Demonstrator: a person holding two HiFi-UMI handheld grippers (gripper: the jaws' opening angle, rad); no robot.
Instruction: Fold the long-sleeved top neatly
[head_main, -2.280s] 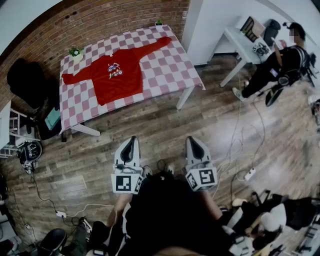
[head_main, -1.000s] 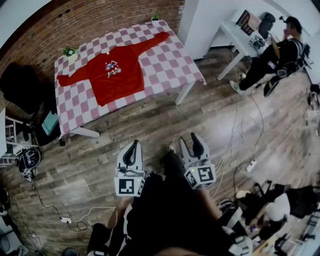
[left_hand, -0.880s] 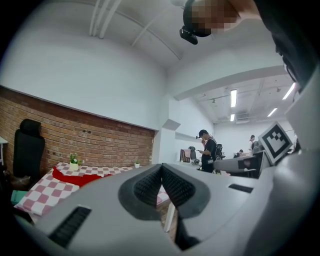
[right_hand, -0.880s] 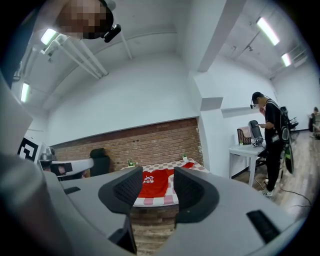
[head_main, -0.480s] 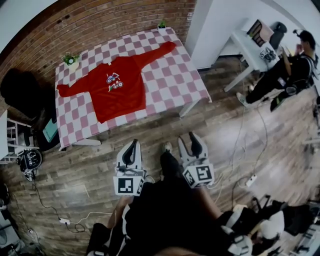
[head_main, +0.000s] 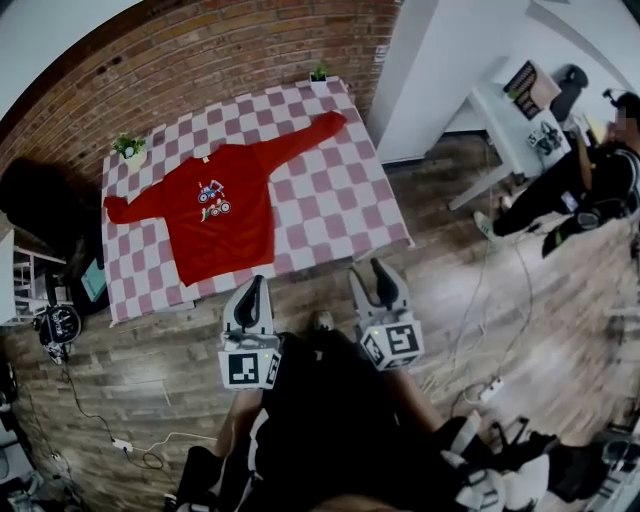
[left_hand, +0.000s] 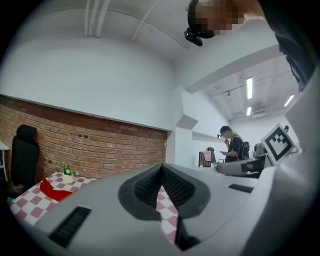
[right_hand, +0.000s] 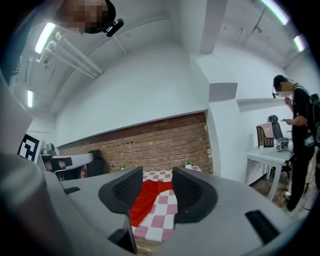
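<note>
Red long-sleeved top lying flat with sleeves spread on the checked table, ahead of both tongs and clear of them. Left gripper: jaws pressed together, nothing between. Right gripper: jaws spread, nothing held.

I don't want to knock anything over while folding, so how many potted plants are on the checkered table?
2. One potted plant stands at the checkered table's far left corner, the other at its far right corner. None seems hidden.
</note>
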